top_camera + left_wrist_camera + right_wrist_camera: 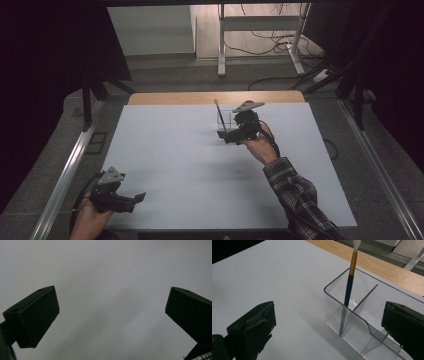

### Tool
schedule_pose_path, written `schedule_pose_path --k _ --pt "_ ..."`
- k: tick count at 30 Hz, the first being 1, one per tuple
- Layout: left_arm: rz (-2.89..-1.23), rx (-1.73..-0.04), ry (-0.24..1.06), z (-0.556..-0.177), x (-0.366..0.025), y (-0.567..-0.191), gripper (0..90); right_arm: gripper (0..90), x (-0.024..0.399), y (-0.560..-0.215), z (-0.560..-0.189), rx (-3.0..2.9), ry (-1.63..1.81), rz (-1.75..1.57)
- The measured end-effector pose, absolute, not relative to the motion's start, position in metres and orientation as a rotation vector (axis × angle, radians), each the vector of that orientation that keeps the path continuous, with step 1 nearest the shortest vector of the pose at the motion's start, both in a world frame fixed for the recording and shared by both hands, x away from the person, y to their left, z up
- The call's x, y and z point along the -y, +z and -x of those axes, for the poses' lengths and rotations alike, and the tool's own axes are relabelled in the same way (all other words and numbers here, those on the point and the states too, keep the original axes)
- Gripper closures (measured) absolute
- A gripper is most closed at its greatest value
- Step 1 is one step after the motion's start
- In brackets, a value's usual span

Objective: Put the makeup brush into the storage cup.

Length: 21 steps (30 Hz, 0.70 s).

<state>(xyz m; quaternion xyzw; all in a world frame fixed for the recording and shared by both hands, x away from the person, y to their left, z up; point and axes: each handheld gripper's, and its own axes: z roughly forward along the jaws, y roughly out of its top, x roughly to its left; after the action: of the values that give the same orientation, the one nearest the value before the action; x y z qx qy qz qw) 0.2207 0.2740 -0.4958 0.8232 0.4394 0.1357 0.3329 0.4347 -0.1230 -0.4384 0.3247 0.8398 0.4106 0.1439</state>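
Standing in the clear acrylic divided holder [359, 322], right of centre in the right gripper view: a slim brush with a dark blue-black handle, a gold band and a pale upper end [349, 290]. Long axis near upright, leaning slightly, lower end planted on the holder's floor in the corner where the rounded front wall meets the diagonal divider, pale end pointing up and out of the top of the frame. Seen in the high view above centre as a thin stick [218, 111] tilting toward the upper left out of the transparent holder [226, 120], near the far wooden edge of the counter [165, 150].

Holder: glossy, see-through plastic, rounded corners, thin walls, stepped lower front lip. Counter: matte pale grey-white sheet, smooth, with a light wood strip along the far side.

Right gripper [227, 136], held by a hand with a plaid sleeve, just beside the holder; jaws spread wide, clasping nothing, the holder between and beyond them in its own view.

Left gripper [136, 199] at the lower left of the high view, well apart from the holder, over bare counter; jaws parted wide, nothing between them.
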Motion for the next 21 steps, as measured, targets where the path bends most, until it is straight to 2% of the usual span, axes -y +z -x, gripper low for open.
schedule_pose_path --k 21 --pt "-2.149 -1.146 0.356 -0.220 -0.274 -0.496 0.0 0.0 0.129 -0.440 -0.414 -2.436 1.181 -0.923"
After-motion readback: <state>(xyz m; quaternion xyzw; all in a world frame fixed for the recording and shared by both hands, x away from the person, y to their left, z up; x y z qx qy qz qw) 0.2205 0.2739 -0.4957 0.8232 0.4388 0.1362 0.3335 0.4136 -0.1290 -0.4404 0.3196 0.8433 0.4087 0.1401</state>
